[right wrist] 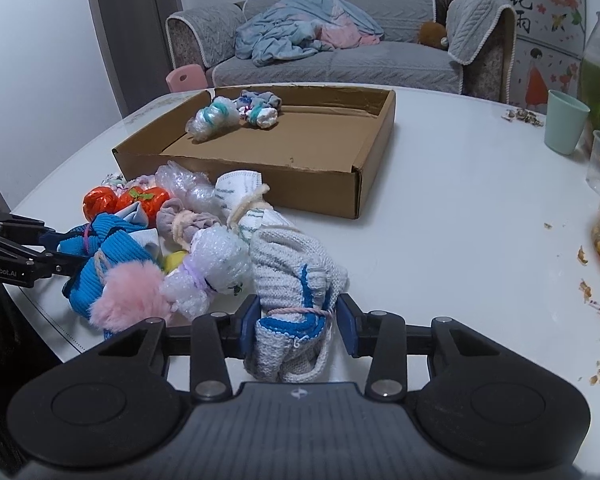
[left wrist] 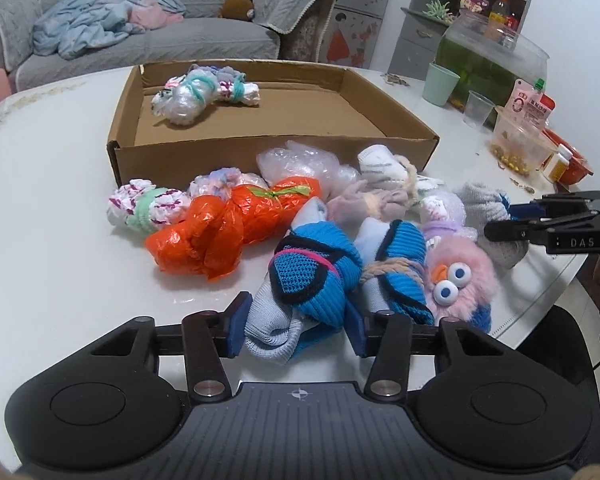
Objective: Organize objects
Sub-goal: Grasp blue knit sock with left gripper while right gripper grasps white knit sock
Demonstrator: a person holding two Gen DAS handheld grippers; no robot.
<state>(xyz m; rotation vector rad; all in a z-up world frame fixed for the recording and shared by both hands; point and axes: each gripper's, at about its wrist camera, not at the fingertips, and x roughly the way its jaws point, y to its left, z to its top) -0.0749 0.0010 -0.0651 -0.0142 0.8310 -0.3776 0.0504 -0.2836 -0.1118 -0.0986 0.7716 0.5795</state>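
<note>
Our left wrist view shows the left gripper (left wrist: 296, 330) with its blue pads pinching a blue knit sock bundle (left wrist: 308, 280) at the near end of the pile; the right wrist view shows the same bundle (right wrist: 100, 256) only from the side. That view instead has the right gripper (right wrist: 298, 326) around a grey knit bundle with blue trim (right wrist: 292, 280): its left pad touches the cloth, while a narrow gap shows at the right pad, so we cannot tell whether it truly grips. A pink fuzzy toy (left wrist: 458, 276) shows its eyes only to the left camera.

The cardboard box (left wrist: 260, 152) lies just behind the pile, two wrapped bundles (right wrist: 236, 114) sitting in its far left corner and the rest of its floor bare. To the right of the box the white table (right wrist: 460, 220) is open as far as a green cup (right wrist: 566, 122). Crumbs scatter along the right edge. A grey sofa (right wrist: 340, 56) with a blue blanket stands behind.
</note>
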